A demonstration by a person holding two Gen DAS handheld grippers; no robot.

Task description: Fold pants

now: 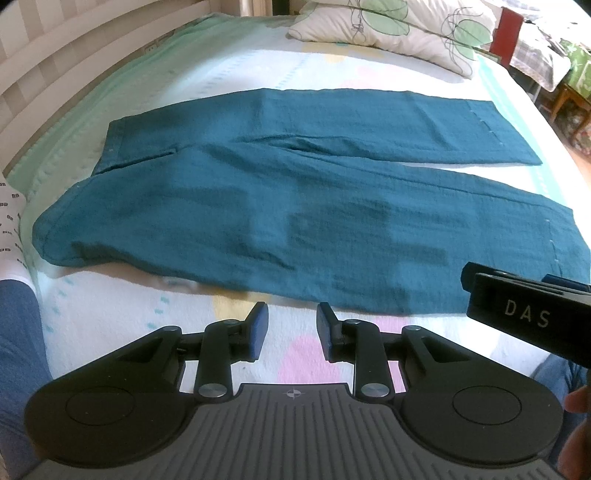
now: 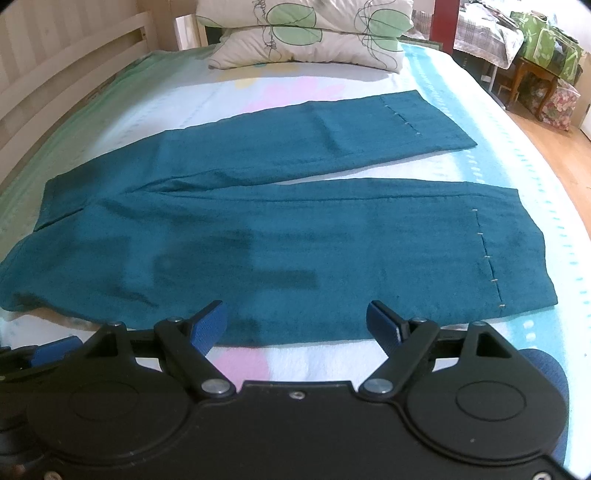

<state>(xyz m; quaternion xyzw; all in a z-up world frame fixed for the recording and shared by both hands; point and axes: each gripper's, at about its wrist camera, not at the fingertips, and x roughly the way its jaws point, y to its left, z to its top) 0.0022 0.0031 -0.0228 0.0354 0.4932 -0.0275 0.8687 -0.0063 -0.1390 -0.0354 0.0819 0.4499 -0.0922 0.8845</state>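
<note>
Teal pants [image 1: 295, 206] lie flat on the bed, waist to the left and both legs stretched to the right, slightly spread apart. In the right wrist view the pants [image 2: 295, 240] show white stitches near both hems. My left gripper [image 1: 292, 308] hovers just short of the near edge of the closer leg; its jaws stand partly apart with only bedsheet between them. My right gripper [image 2: 295, 306] is wide open above the near edge of that same leg, holding nothing. Both sit side by side, the right one's black body [image 1: 524, 306] showing at the left view's right edge.
The patterned pastel bedsheet [image 1: 110, 317] covers the bed. Leaf-print pillows [image 2: 306, 33] are stacked at the far end. A slatted wooden bed frame [image 2: 55, 81] runs along the left. Wooden furniture and bags [image 2: 546, 70] stand on the floor to the right. A person's blue-clad leg [image 1: 18, 350] is at left.
</note>
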